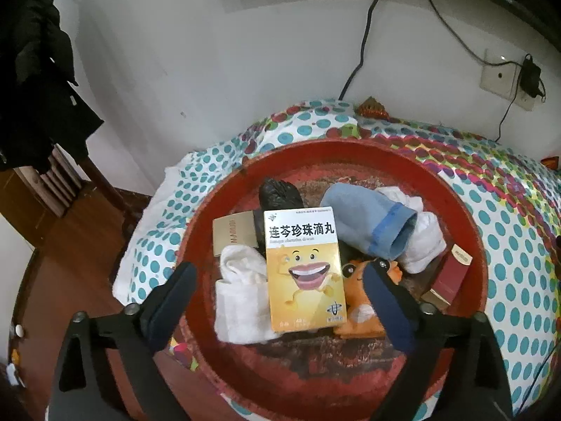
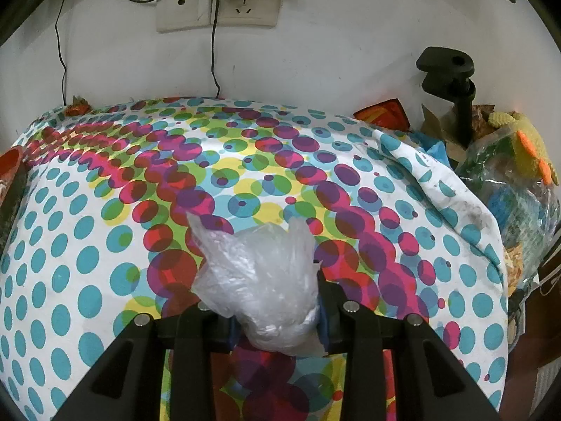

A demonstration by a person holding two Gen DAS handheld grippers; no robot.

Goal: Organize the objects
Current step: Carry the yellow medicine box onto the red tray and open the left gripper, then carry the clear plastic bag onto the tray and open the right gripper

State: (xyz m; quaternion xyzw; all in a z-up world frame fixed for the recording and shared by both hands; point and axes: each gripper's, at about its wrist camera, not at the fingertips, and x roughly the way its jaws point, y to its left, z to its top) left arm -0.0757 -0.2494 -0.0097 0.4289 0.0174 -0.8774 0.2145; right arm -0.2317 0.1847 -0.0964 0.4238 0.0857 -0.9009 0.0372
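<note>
A round red basin (image 1: 470, 231) sits on the dotted cloth in the left wrist view. In it lie a yellow medicine box (image 1: 303, 270), a white sock (image 1: 242, 294), a blue sock (image 1: 371, 224), a black bag (image 1: 278, 193), a beige box (image 1: 235, 233), an orange toy (image 1: 364, 308) and a red box (image 1: 450, 277). My left gripper (image 1: 280, 270) is open wide above the basin; the yellow box shows between its fingers, and the pads stand off both sides. My right gripper (image 2: 277, 322) is shut on a crumpled clear plastic bag (image 2: 259, 273) over the cloth.
The dotted cloth (image 2: 105, 228) covers the whole surface up to a white wall with a socket plate (image 2: 217, 10) and cables. A black clamp (image 2: 452, 84) and a pile of packets and toys (image 2: 519, 175) crowd the right edge. A dark coat (image 1: 35, 80) hangs at left.
</note>
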